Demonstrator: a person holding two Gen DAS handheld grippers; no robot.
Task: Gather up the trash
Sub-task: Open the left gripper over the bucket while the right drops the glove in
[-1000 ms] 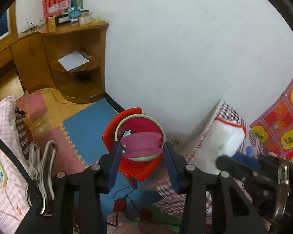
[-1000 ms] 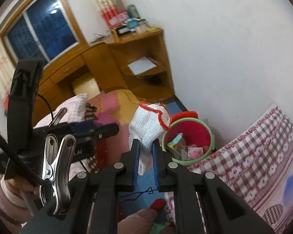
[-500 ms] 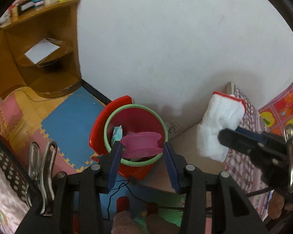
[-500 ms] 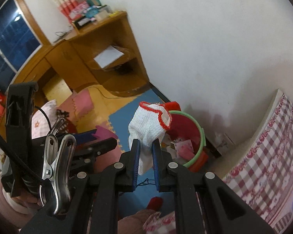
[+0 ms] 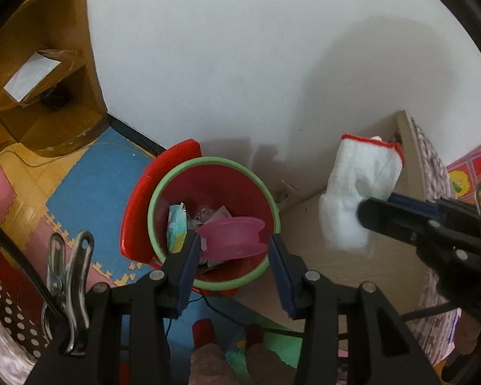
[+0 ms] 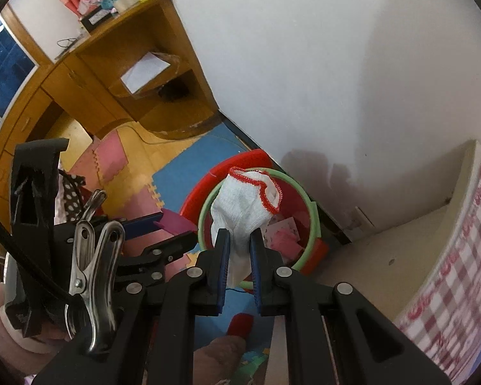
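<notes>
Left wrist view, near edge: the left gripper [image 5: 232, 253] occupies the lower centre of the frame, its blue-padded fingers [image 5: 187, 261] pinching a pink plastic spool [image 5: 232, 237] between them. The spool hangs directly over the mouth of the red waste bin [image 5: 213, 221], which has a green rim and sits at frame centre on the blue foam floor mat [image 5: 96, 179]. Crumpled paper and wrappers [image 5: 179, 224] lie inside the bin. At the right of the frame the right gripper [image 5: 381, 208] enters from the edge, holding a white glove with red cuff trim [image 5: 356, 186] beside the bin, in front of the beige bed frame [image 5: 397, 250].

Right wrist view, near edge: the right gripper [image 6: 239, 256] at lower centre has its fingers [image 6: 223, 263] closed on the lower part of the glove [image 6: 247, 205], cuff uppermost. The glove hangs in front of and above the bin [image 6: 308, 224]; pink paper scraps [image 6: 282, 235] are visible in it. The left gripper [image 6: 163, 234] shows at centre left. A checked bedsheet [image 6: 458, 282] fills the lower right.

Far field: a wooden corner shelf unit [image 6: 150, 73] at upper left carries a white sheet of paper [image 6: 146, 70]. The white wall [image 6: 320, 64] stands behind the bin.
</notes>
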